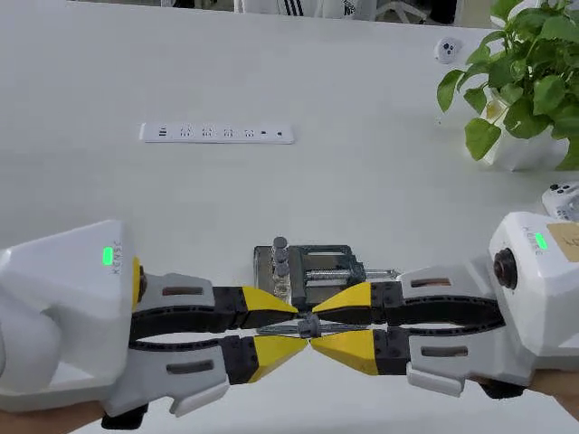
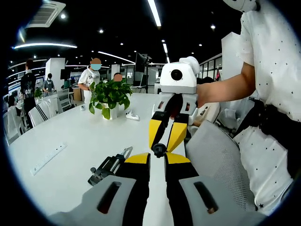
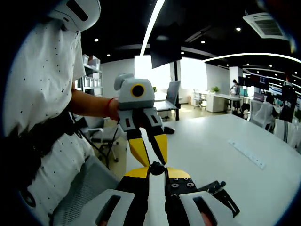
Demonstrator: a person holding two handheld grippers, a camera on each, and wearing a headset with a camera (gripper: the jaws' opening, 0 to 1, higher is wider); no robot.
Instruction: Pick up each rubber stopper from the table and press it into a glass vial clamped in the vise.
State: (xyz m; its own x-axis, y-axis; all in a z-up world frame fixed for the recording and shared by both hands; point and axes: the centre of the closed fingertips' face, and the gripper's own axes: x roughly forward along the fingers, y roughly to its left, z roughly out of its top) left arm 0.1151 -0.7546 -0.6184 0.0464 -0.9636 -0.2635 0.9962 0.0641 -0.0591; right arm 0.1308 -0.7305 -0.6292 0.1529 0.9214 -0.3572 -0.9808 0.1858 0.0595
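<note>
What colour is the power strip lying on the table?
The power strip is white, clearest in the head view.

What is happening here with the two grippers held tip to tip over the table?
A person holds a gripper in each hand. The left gripper and the right gripper meet tip to tip on a small dark rubber stopper, on the near side of the vise on the white table. Which one actually grips it, I cannot tell. The glass vials in the vise have grey tops.
</note>
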